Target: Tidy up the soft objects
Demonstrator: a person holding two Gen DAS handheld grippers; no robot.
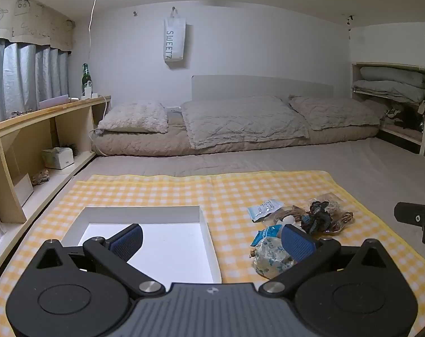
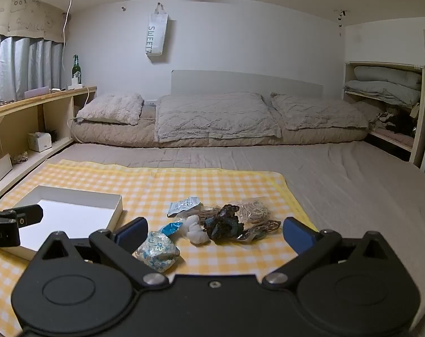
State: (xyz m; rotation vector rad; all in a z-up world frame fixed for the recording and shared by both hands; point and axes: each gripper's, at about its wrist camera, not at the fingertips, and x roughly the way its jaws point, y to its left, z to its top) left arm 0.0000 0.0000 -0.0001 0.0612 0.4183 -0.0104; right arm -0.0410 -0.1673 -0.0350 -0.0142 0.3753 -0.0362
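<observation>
1. Yellow checked cloth (image 2: pixel 156 185) carries everything: a white box (image 2: pixel 72 213), nothing in it, on the left, and a loose heap of soft things on the right, near the box but not touching it
2. The left gripper (image 1: pixel 212 238) hovers above the box's right edge with its jaws spread wide, holding nothing; the right gripper (image 2: pixel 215 231) hangs over the heap, likewise wide apart and holding nothing
3. Nearest the right gripper lie a floral pouch (image 2: pixel 156 252), a white knotted piece (image 2: pixel 195 231) and a dark crocheted lump (image 2: pixel 225 223); behind them a tan string bundle (image 2: pixel 253 210) and a blue sachet (image 2: pixel 183 205)
4. The likely trouble is a tangle: string and crochet touch, so a pinch on one may drag its neighbours along
5. The cloth is thin; jaws closing too low could catch it and shift the box
6. The crinkly sachet may slip from a shallow grip
</observation>
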